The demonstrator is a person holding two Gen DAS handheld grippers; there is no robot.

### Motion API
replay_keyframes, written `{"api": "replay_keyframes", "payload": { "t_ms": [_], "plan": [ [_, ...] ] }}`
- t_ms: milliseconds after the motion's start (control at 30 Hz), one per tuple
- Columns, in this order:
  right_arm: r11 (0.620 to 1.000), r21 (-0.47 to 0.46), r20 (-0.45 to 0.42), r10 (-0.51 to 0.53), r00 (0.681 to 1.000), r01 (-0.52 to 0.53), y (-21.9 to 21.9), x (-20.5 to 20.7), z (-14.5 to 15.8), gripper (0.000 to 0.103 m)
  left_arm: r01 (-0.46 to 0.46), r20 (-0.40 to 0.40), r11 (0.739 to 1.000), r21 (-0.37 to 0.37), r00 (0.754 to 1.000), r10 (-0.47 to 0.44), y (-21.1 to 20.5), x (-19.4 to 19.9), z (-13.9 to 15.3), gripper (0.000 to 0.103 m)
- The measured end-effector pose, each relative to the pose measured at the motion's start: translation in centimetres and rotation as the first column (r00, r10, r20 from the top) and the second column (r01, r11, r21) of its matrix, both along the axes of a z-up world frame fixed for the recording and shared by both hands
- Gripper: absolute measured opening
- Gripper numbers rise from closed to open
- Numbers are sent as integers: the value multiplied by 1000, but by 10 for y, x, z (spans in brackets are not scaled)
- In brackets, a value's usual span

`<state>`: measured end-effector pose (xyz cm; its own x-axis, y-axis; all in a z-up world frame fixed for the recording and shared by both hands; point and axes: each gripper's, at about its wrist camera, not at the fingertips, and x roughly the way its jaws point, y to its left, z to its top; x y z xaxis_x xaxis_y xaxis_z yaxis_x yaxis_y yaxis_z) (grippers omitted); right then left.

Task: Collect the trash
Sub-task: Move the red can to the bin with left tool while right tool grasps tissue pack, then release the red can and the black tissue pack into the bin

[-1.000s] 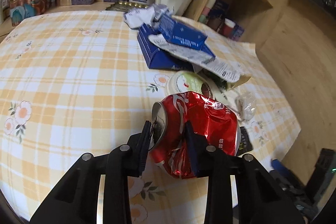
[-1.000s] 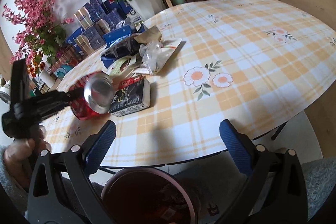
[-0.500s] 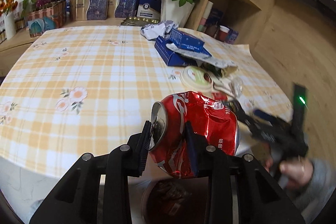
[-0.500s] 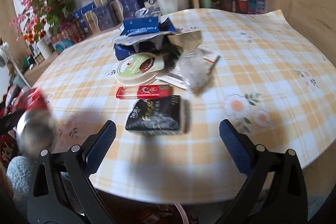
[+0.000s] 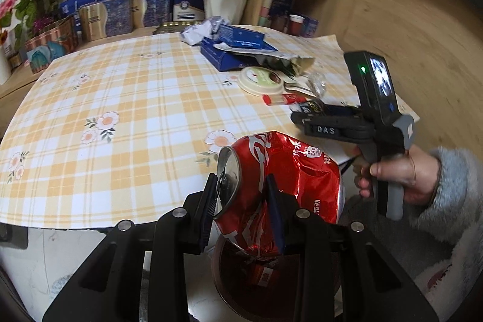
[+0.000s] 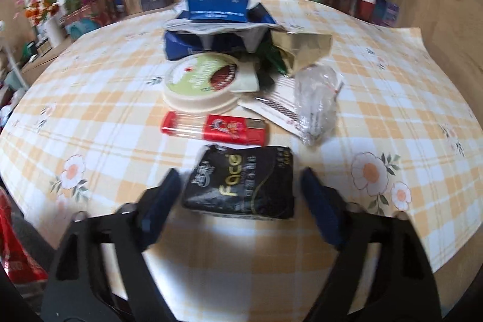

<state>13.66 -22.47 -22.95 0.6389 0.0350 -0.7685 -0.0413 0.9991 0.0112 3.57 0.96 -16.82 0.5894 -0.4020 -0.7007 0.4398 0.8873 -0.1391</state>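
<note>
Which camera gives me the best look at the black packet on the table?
The right wrist view: the black packet lies near and whole, label readable, between the right hand-held gripper's closing fingers, untouched. The left wrist view shows only a sliver behind that hand-held gripper.

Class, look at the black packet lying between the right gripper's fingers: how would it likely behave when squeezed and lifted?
The black packet looks soft and wrinkled, so it probably gives under the pads. It looks light for its size. Its glossy wrapping may slip. It lies flat, so rolling seems unlikely.
</note>
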Motion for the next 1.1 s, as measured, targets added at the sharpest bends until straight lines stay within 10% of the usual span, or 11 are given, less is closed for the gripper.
{"api": "replay_keyframes", "payload": {
  "t_ms": [667,1100],
  "plan": [
    [984,161,125,-102,987,81,-55,-99,40,66,220,-167,953,209,968,-187,-56,-10,-65,31],
    [992,91,67,-88,994,82,-42,-127,19,66,232,-200,945,232,962,-187,-68,-7,-77,45]
  ]
}}
